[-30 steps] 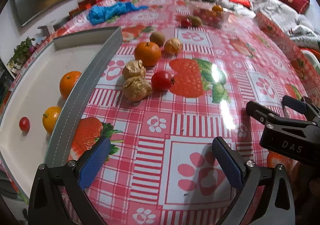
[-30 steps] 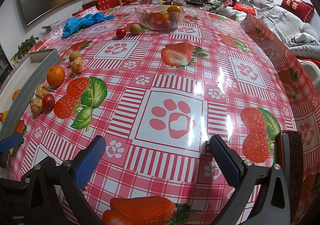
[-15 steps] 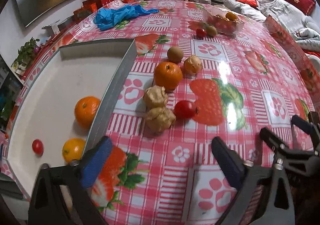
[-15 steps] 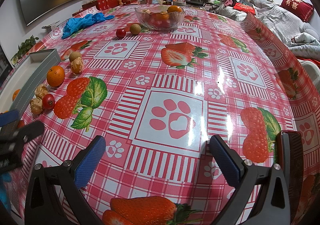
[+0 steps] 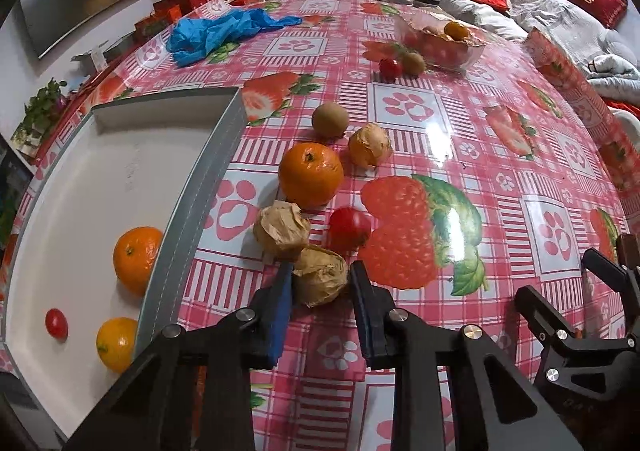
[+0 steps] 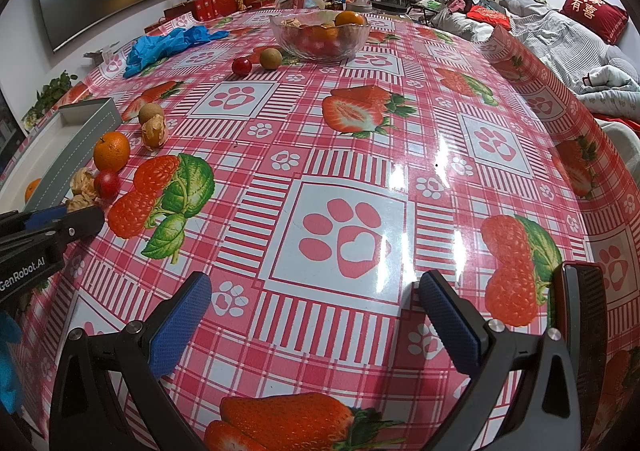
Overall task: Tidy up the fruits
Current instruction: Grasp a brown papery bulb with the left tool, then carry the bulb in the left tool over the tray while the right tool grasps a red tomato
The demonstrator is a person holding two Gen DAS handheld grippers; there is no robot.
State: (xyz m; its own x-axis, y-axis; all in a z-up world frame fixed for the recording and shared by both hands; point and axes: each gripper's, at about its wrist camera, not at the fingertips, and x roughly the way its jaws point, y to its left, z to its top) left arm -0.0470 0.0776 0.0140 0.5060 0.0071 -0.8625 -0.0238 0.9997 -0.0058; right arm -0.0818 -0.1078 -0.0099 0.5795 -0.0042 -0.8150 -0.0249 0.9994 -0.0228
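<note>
The table, covered in a red strawberry-and-paw cloth, is carrying the whole work area, with the grey-walled tray lying at its left edge. Against the view of one second ago, the left gripper has travelled forward from bare cloth to the fruit cluster and narrowed sharply: its blue pads are now sitting on either side of the near husk fruit, touching or nearly touching it, so the grasp is judged to be forming, with no lift visible yet. This suggests that the husk fruit is the next item bound for the tray, where two oranges and a small tomato are already lying. A second husk fruit, a tomato and an orange are waiting just beyond, near the tray wall. The right gripper is hovering wide open over bare cloth, unchanged and holding nothing. The glass bowl is standing at the far side. Readable writing: "GenRobot.AI" on the left gripper body in the right view; Chinese characters on the far red cushion.
</note>
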